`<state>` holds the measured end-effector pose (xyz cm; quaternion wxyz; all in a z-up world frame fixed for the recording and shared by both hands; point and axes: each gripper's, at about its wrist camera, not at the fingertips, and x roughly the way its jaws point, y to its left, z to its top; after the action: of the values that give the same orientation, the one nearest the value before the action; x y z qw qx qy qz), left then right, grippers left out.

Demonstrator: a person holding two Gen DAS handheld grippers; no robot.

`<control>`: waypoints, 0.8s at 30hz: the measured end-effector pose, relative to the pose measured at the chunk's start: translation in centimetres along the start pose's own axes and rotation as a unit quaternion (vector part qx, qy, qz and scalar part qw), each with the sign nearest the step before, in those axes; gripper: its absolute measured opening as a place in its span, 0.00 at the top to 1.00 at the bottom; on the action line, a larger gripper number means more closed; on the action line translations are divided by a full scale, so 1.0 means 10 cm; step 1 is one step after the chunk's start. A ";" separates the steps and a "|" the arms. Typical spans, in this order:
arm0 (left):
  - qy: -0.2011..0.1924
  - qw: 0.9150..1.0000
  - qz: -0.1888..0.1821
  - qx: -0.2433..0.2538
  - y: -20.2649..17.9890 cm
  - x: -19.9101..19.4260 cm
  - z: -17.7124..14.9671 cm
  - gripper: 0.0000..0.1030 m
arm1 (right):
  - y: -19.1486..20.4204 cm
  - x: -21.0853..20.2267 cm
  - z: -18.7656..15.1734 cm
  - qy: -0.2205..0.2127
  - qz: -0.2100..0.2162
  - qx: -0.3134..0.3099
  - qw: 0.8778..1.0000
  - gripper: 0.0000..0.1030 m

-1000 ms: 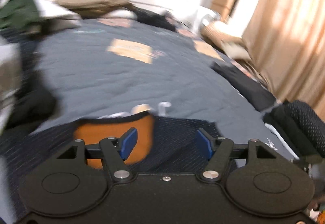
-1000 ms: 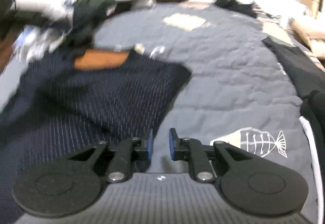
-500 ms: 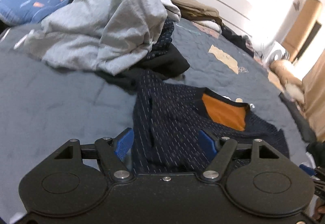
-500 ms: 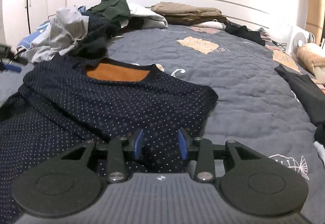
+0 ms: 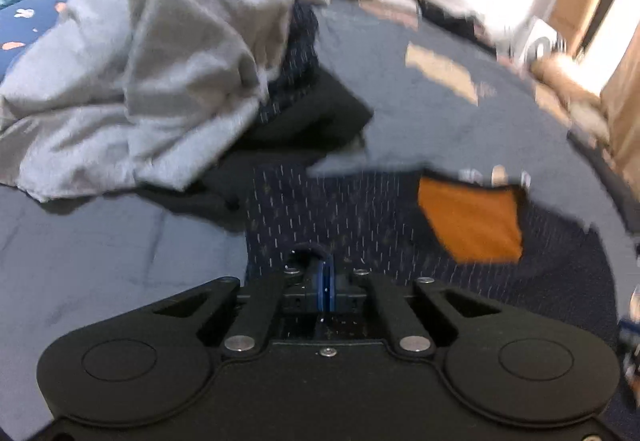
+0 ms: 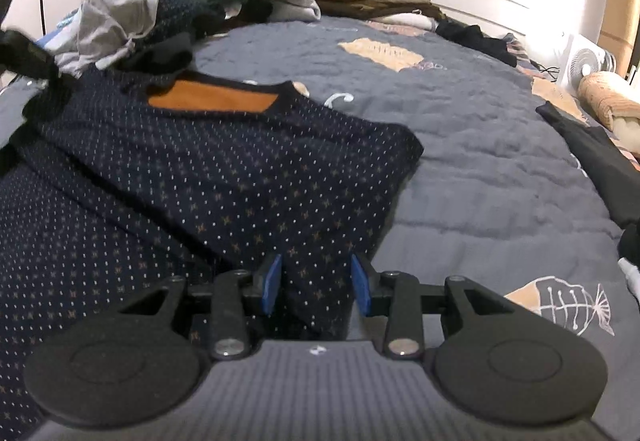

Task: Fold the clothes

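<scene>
Left hand-held gripper (image 5: 325,283) closed; right hand-held gripper (image 6: 316,283) parted.

1 navy sweater (image 6: 208,177), 2 claws (image 5: 325,283) (image 6: 316,279), 1 fan (image 6: 585,63)

Navy dotted sweater (image 6: 208,177), orange lining (image 6: 210,101); grey quilt (image 6: 480,161); pale grey garment (image 5: 152,73).

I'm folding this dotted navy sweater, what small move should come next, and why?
Probably close the right gripper on the fold of the navy sweater between its open jaws. The left gripper looks already pinched shut on the sweater's edge, so both sides could then lift together.
</scene>
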<state>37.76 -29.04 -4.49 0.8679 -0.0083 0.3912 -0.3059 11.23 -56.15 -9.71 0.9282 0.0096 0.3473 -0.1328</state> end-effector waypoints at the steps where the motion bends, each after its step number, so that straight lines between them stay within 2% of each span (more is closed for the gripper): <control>1: -0.012 1.000 -0.001 -0.013 0.03 -0.02 0.03 0.97 | 0.00 0.00 -0.01 0.000 0.001 0.000 1.000 0.64; 3: -0.019 1.000 0.012 -0.018 0.04 -0.01 0.06 0.97 | 0.01 0.01 -0.02 0.000 0.002 0.001 1.000 0.64; 7: -0.006 0.999 0.037 -0.019 0.04 0.07 0.10 0.97 | 0.03 0.01 -0.03 0.002 0.003 -0.003 1.000 0.63; 10: 0.001 0.999 0.051 -0.016 0.07 0.06 0.04 0.88 | 0.01 0.02 -0.04 0.006 0.005 0.002 1.000 0.63; 11: -0.003 0.999 0.046 -0.020 0.09 0.02 0.02 0.82 | 0.00 0.02 -0.04 0.007 0.005 0.003 1.000 0.63; 13: -0.013 0.999 0.034 -0.033 0.14 -0.08 -0.04 0.60 | -0.01 0.02 -0.03 0.008 0.007 0.005 1.000 0.63; 14: -0.020 0.998 0.027 -0.044 0.17 -0.15 -0.07 0.41 | -0.02 0.02 -0.03 0.009 0.007 0.007 1.000 0.62; 15: -0.029 0.998 0.020 -0.047 0.17 -0.22 -0.12 0.36 | -0.02 0.02 -0.03 0.010 0.008 0.009 1.000 0.62; 17: -0.037 0.998 0.009 -0.044 0.14 -0.33 -0.21 0.36 | -0.02 0.02 -0.04 0.011 0.008 0.009 1.000 0.62; 20: -0.017 0.999 0.011 -0.024 0.03 -0.30 -0.31 0.37 | -0.02 0.02 -0.04 0.013 0.006 0.007 1.000 0.61; 22: 0.003 0.999 0.029 -0.013 -0.02 -0.20 -0.37 0.44 | -0.01 0.02 -0.03 0.014 0.005 0.006 1.000 0.61; 23: 0.013 0.999 0.027 -0.020 0.00 -0.16 -0.40 0.75 | -0.01 0.03 -0.03 0.014 0.005 0.007 1.000 0.61; 24: 0.022 0.999 0.022 -0.029 0.04 -0.12 -0.42 0.89 | -0.02 0.03 -0.03 0.015 0.005 0.008 1.000 0.61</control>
<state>34.44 -27.14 -6.72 0.8650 -0.0181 0.4190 -0.2754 11.19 -56.35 -10.13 0.9236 0.0203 0.3598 -0.1305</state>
